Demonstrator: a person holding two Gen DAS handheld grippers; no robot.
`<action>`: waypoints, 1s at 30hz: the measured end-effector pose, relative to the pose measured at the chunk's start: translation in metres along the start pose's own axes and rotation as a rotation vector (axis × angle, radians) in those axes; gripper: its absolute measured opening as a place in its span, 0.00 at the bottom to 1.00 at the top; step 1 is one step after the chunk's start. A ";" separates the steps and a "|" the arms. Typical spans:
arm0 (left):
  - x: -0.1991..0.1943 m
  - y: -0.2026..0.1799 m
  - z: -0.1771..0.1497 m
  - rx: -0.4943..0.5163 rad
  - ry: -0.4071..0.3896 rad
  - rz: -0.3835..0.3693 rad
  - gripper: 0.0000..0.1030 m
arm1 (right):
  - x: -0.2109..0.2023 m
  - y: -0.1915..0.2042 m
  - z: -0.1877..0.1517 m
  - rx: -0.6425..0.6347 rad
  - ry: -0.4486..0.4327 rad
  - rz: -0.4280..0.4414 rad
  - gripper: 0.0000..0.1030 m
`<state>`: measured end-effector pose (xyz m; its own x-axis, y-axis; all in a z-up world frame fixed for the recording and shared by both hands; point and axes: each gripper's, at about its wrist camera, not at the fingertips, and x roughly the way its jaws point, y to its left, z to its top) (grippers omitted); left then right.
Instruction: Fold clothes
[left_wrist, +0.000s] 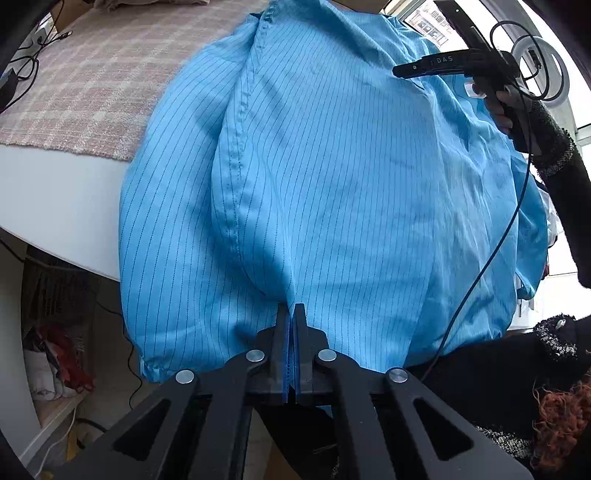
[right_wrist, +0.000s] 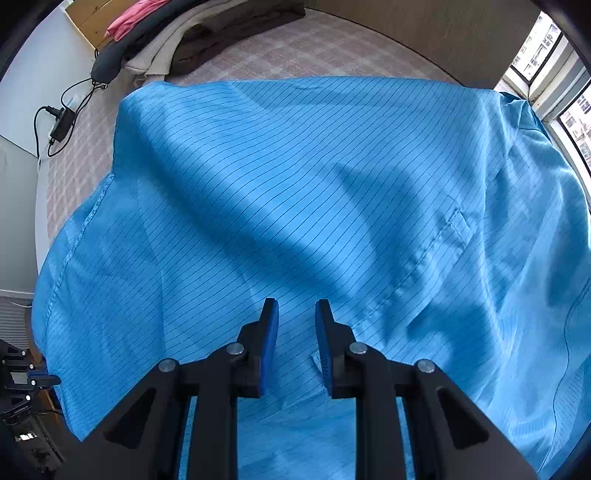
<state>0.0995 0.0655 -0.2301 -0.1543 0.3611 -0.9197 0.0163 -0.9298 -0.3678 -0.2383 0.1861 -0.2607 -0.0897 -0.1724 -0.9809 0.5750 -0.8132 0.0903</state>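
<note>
Across the middle of both frames a blue pinstriped garment (left_wrist: 314, 177) is spread over a pink checked blanket (left_wrist: 85, 85), its lower edge pinched in the clenched left gripper (left_wrist: 290, 314). Over it the right gripper (right_wrist: 296, 314) is held with jaws parted, grasping nothing. The thin, slick, light cloth is judged limp and best taken at a stitched seam (left_wrist: 240, 122) or hem.

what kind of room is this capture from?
Probably a bedroom at home: a blue striped garment is spread over a bed with a pink checked blanket, more clothes are piled at the far end, and a window looks onto buildings.
</note>
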 end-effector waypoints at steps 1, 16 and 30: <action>-0.017 -0.006 -0.004 0.011 -0.021 0.011 0.01 | 0.000 0.000 0.001 -0.007 0.000 -0.006 0.20; 0.013 0.019 -0.012 -0.076 0.011 -0.030 0.05 | 0.011 -0.006 0.014 -0.072 0.043 -0.072 0.20; -0.017 0.031 -0.034 -0.104 -0.050 0.105 0.38 | 0.008 -0.011 0.021 -0.088 0.047 -0.093 0.20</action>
<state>0.1360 0.0324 -0.2302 -0.1957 0.2561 -0.9466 0.1366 -0.9488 -0.2849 -0.2623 0.1822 -0.2656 -0.1090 -0.0700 -0.9916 0.6353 -0.7721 -0.0153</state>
